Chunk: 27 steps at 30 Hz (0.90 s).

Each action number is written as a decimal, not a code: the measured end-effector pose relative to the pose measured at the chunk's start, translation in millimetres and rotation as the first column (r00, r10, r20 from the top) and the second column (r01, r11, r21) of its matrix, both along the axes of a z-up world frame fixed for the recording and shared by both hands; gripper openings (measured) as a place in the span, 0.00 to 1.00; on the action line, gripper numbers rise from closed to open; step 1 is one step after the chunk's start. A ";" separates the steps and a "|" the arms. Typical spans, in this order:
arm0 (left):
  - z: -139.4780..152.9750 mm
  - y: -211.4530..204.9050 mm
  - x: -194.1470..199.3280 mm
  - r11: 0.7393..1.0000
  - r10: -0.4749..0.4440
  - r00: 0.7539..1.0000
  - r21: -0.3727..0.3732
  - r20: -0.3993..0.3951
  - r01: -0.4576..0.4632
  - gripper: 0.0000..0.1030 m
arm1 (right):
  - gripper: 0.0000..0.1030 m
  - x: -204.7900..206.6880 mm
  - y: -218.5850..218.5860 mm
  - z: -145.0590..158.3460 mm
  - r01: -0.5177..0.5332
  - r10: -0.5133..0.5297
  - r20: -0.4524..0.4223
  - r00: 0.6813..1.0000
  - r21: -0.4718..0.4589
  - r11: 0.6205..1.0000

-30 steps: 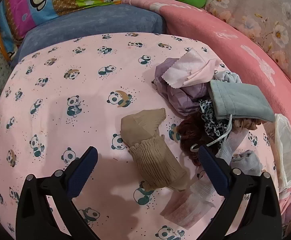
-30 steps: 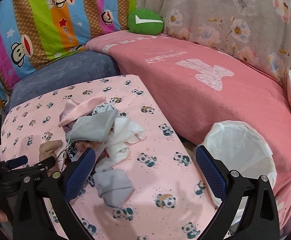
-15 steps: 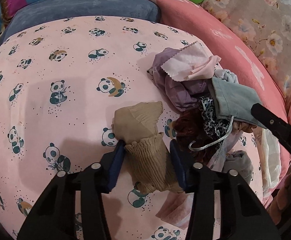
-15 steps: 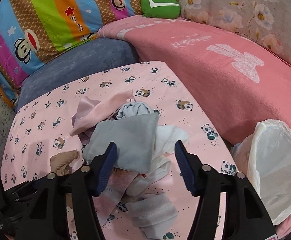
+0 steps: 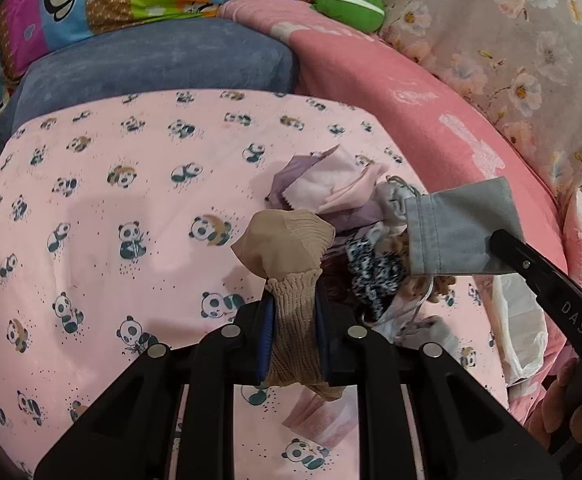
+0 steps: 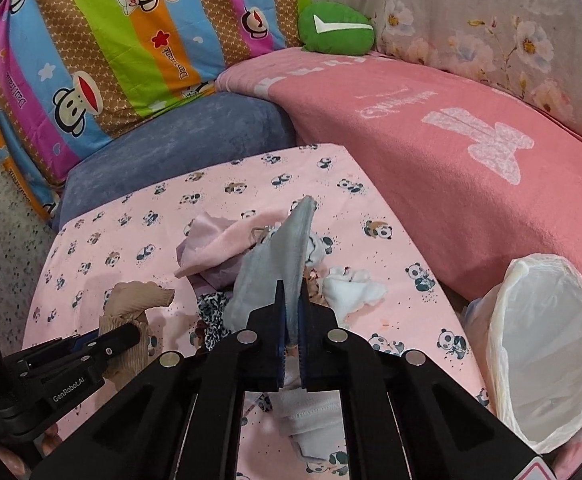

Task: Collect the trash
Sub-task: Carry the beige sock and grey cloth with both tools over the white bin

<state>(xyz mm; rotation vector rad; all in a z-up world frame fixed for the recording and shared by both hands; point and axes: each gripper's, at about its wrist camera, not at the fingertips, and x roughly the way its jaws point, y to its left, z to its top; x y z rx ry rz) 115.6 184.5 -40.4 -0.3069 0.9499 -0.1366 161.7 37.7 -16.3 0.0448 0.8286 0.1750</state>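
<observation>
Between my left tongs (image 5: 293, 334) sits a beige ribbed sock (image 5: 287, 256), jaws closing on its cuff, pads pressing both sides; toe end flops up and forward past the tips, lifted off the panda sheet (image 5: 103, 208). Right tongs (image 6: 290, 334) are clamped tight on a grey cloth pouch (image 6: 279, 264), which stands edge-on above the tips, raised off the pile.

Just right of the left tongs: the rag pile (image 5: 371, 264), with a leopard-print scrap (image 5: 373, 270), brown fuzzy bits, and a grey drawstring dangling. Ahead and right of the left tips: lilac and pale pink cloths (image 5: 323, 188). Below the left tongs on the sheet, a pinkish wrapper (image 5: 319, 420).

From the right wrist view: white crumpled cloth (image 6: 351, 290) just right of the right tips, grey-white sock (image 6: 311, 420) under the tong body. Left tongs with the sock show at lower left. White-lined trash bag (image 6: 547, 352) sits open, well right of the right tongs, at the sheet's edge beside the pink blanket (image 6: 471, 168).

Farther ahead of both tongs: blue cushion (image 6: 179, 152), striped monkey-print quilt (image 6: 111, 52), green pillow (image 6: 335, 30), floral fabric (image 6: 491, 28) at back right.
</observation>
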 end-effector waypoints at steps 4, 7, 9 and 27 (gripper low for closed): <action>32.1 -17.1 0.5 0.999 -0.036 0.997 0.009 0.067 0.036 0.17 | 0.05 -9.7 -15.2 27.3 0.013 -0.014 0.057 0.998 0.014 1.000; 51.7 -37.6 0.0 0.997 -0.079 0.991 0.031 0.112 0.076 0.17 | 0.05 -19.4 -34.5 50.0 0.038 -0.040 0.107 0.993 0.017 0.999; 61.7 -52.7 -1.4 0.994 -0.110 0.984 0.042 0.137 0.106 0.17 | 0.05 -24.4 -49.6 62.3 0.058 -0.060 0.133 0.989 0.020 0.998; 83.1 -235.6 -8.1 0.895 -0.447 0.870 0.092 0.208 0.437 0.17 | 0.05 -71.1 -224.1 76.3 0.330 -0.328 0.174 0.929 0.018 0.944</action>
